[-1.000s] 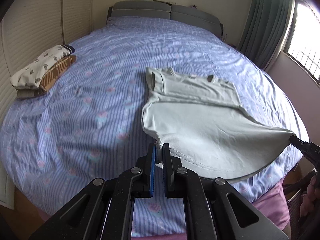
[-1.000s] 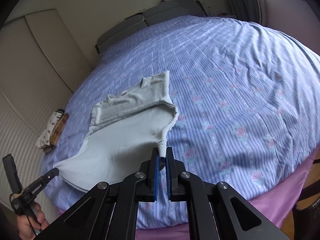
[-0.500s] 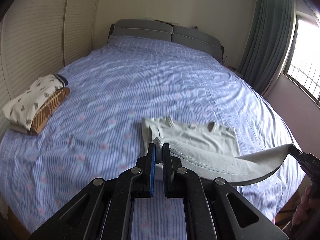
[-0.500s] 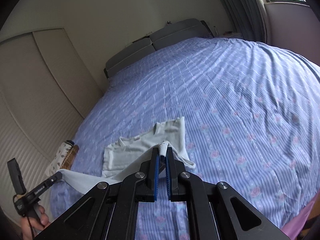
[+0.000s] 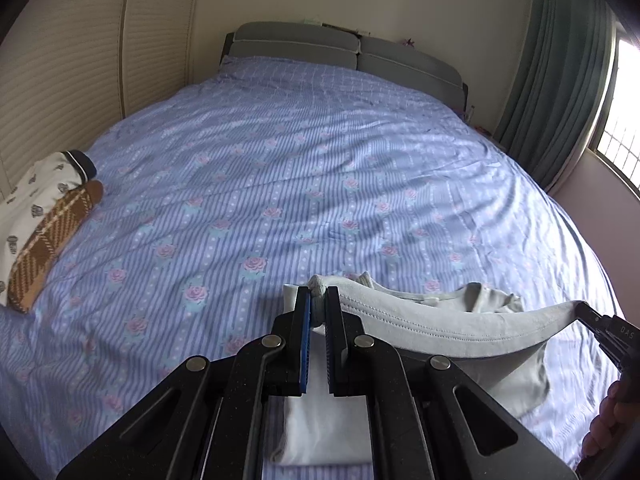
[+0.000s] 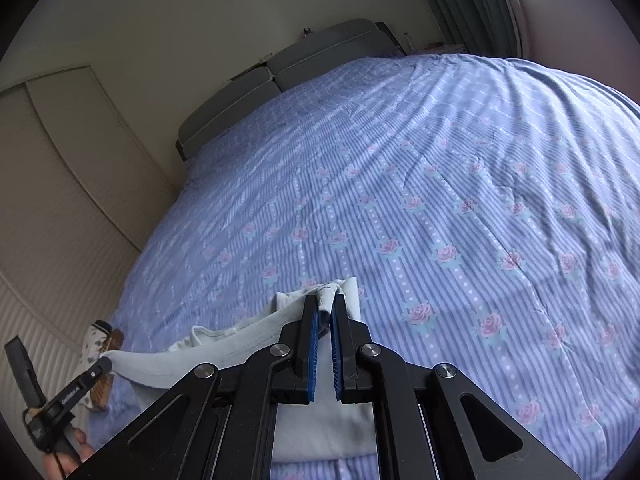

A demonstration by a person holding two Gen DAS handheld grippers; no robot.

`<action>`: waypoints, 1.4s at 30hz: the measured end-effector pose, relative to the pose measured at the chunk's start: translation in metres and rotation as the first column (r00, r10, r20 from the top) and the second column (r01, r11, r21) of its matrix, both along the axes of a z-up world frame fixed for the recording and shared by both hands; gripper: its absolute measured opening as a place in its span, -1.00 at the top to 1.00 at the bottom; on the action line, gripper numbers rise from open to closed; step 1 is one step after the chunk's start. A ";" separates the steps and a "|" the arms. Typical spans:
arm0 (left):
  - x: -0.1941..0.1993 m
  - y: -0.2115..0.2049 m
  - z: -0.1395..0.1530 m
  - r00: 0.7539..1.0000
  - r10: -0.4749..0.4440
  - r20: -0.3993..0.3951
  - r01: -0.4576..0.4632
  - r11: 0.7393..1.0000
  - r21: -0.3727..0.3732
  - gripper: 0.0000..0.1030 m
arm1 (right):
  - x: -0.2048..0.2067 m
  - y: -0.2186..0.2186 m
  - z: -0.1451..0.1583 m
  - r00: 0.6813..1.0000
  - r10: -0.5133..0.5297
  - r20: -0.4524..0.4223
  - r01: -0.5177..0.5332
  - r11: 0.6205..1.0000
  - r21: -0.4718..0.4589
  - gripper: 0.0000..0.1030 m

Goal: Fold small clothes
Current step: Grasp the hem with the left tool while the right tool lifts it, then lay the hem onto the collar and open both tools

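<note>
Where the bed [image 5: 280, 168] carries its blue striped, rose-patterned sheet, a pale grey shirt [image 5: 448, 320] lies at the near edge, partly raised off the sheet. The left tongs [image 5: 319, 308] are pressed together on a bunched corner of the shirt's hem. The right tongs [image 6: 326, 312] are likewise clamped on the opposite hem corner, with cloth showing between the blue pads. The stitched hem runs taut between the two grips, above the shirt's collar end, which rests on the sheet just beyond. The lower part of the shirt hangs and lies beneath both tongs. In the left view the tip of the right tongs shows at the right edge, and part of a hand [image 5: 608, 420] below it. A stack of folded clothes [image 5: 44, 224] sits at the bed's left side, well apart from the shirt.
</note>
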State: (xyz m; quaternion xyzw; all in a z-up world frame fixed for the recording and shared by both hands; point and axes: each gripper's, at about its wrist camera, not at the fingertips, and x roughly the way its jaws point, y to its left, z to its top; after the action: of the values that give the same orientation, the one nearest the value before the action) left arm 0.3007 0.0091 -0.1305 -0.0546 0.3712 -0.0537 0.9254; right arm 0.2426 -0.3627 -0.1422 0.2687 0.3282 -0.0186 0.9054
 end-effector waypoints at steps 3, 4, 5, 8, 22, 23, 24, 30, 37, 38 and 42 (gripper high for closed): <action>0.016 -0.001 -0.019 1.000 0.004 -0.023 -0.004 1.000 0.009 0.84 | 0.018 -0.002 -0.017 1.000 -0.004 -0.026 0.004 1.000 0.000 0.87; 0.021 -0.001 -0.025 0.999 0.005 -0.031 -0.005 1.000 0.013 0.84 | 0.024 -0.002 -0.022 0.999 -0.005 -0.035 0.005 1.000 0.002 0.87; 0.025 0.000 -0.030 0.999 0.007 -0.039 -0.006 1.000 0.014 0.84 | 0.029 -0.002 -0.026 0.999 -0.006 -0.042 0.006 1.000 0.002 0.87; 0.033 0.002 -0.045 0.998 0.014 -0.060 -0.013 1.000 0.019 0.84 | 0.043 -0.002 -0.040 0.998 -0.003 -0.064 0.003 1.000 -0.003 0.87; 0.035 -0.003 -0.065 0.996 -0.032 -0.083 0.037 0.997 0.064 0.49 | 0.060 0.010 -0.064 0.993 -0.004 -0.115 -0.005 0.997 -0.074 0.69; 0.031 -0.006 -0.062 0.995 -0.044 -0.085 0.049 0.997 0.064 0.40 | 0.056 0.012 -0.061 0.994 -0.006 -0.108 -0.003 0.996 -0.091 0.51; 0.026 -0.008 -0.060 0.995 -0.052 -0.083 0.057 0.996 0.069 0.27 | 0.052 0.014 -0.057 0.995 -0.007 -0.096 -0.003 0.994 -0.109 0.42; -0.002 -0.038 -0.053 0.986 -0.149 -0.075 0.155 0.985 0.081 0.21 | 0.034 0.049 -0.042 0.995 0.080 -0.061 -0.091 0.975 -0.202 0.17; 0.003 -0.057 -0.073 0.966 -0.212 -0.150 0.221 0.974 0.049 0.21 | 0.039 0.092 -0.053 0.966 0.227 -0.125 -0.254 0.926 -0.278 0.17; 0.005 -0.058 -0.075 0.965 -0.213 -0.155 0.224 0.973 0.054 0.21 | 0.041 0.095 -0.057 0.961 0.237 -0.144 -0.270 0.920 -0.285 0.17; 0.013 -0.059 -0.084 0.961 -0.221 -0.166 0.236 0.969 0.071 0.21 | 0.045 0.104 -0.070 0.946 0.257 -0.198 -0.312 0.889 -0.335 0.16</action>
State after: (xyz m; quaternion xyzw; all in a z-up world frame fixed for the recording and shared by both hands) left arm 0.3133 -0.0498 -0.2140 0.0265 0.4488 -0.1388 0.8824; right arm 0.2873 -0.2588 -0.2120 0.0442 0.4213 0.0347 0.9052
